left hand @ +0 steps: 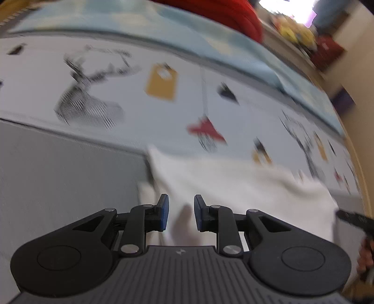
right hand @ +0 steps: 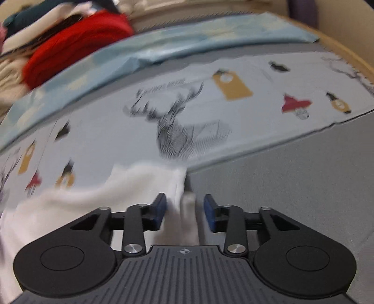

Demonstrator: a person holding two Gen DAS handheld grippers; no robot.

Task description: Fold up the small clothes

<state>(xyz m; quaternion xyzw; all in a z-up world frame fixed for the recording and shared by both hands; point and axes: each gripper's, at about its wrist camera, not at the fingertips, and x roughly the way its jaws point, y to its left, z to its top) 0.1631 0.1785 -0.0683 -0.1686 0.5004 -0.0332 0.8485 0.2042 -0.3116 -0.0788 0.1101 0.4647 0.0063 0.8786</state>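
A small white garment (left hand: 233,184) lies on a pale printed cloth (left hand: 163,110), its edge reaching the grey surface (left hand: 58,168). My left gripper (left hand: 181,214) is open, its blue pads (left hand: 163,210) either side of a raised fold of the white garment. In the right wrist view the same white garment (right hand: 98,198) spreads to the left. My right gripper (right hand: 184,214) is open around the garment's right edge, with the blue pads (right hand: 209,215) apart. Both views are blurred by motion.
The printed cloth (right hand: 187,112) has deer, tag and hat motifs. A light blue cloth (right hand: 140,51) lies behind it. A red garment (right hand: 77,44) and a pile of other clothes (right hand: 35,21) sit at the back. The other gripper's tip (left hand: 355,219) shows at right.
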